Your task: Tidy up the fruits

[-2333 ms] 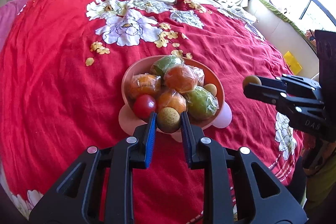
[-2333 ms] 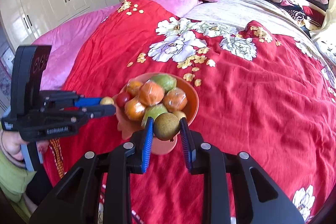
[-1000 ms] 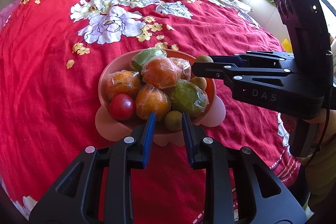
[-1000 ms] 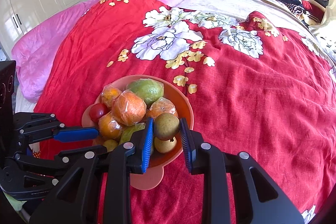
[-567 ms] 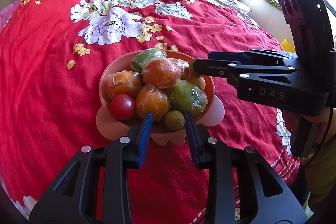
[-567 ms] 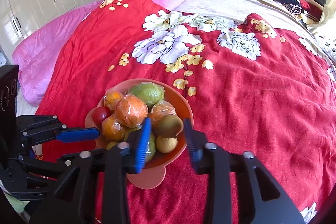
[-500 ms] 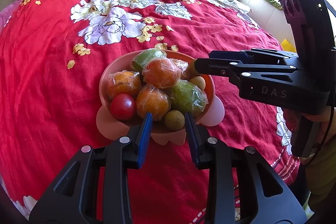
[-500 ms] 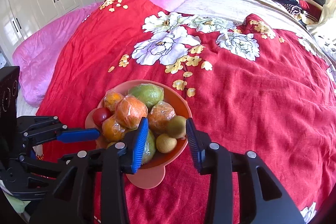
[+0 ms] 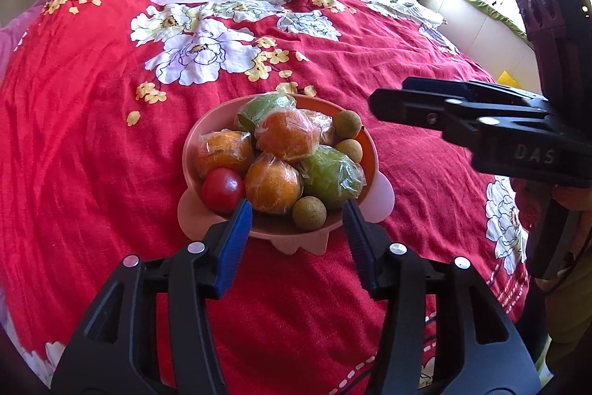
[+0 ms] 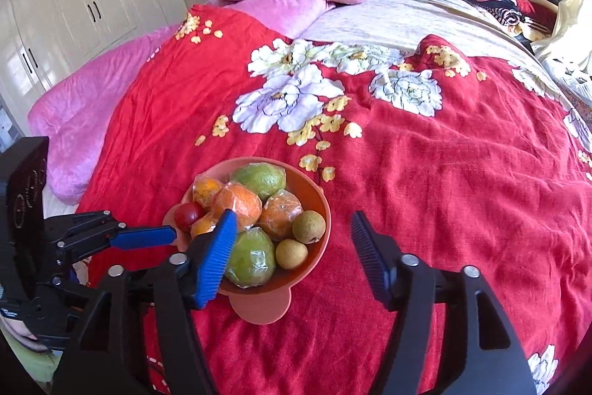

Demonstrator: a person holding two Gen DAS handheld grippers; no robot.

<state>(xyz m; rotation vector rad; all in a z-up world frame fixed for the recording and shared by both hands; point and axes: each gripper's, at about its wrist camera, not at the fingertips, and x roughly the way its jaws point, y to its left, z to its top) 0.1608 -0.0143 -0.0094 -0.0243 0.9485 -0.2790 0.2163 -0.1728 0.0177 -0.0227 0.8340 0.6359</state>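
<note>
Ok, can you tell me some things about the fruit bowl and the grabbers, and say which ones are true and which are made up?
1. Both grabbers are holding a fruit. False: the left gripper and the right gripper are both open and hold nothing.
2. The bowl sits on a red blanket with flowers on it. True.
3. There is one small red fruit in the bowl. True.
4. The oranges are bare, with no wrapping. False: they are wrapped in clear plastic.
5. Three small brown fruits lie in the bowl. True.
6. The bowl is blue. False: it is pink-orange.
</note>
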